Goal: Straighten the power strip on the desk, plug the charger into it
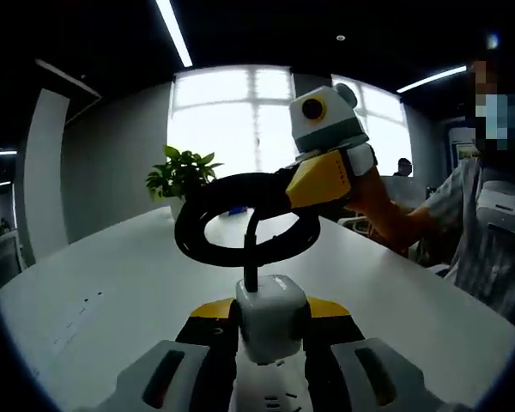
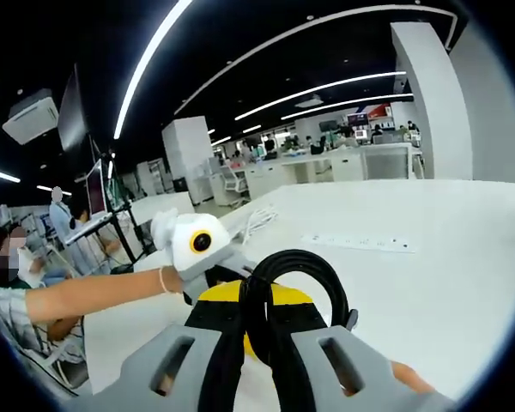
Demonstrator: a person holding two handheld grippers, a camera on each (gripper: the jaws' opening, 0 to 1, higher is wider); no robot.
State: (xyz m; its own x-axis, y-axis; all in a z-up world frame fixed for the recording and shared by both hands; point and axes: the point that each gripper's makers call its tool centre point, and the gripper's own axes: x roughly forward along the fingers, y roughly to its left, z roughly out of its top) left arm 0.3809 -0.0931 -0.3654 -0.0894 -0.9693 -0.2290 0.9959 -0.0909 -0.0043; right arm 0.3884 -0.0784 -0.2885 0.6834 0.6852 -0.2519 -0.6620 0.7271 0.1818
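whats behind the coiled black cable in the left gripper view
Behind the coiled black cable stands a potted plant on the white table, before bright windows. The right gripper holds the coil. The loop covers the plant's pot, so what it stands in cannot be seen.

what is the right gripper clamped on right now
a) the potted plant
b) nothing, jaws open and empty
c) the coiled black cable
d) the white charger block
c: in the right gripper view the right gripper has its jaws closed on the coiled black cable, and the left gripper view shows that cable loop held up by it, while the white charger block sits between the left gripper's jaws.
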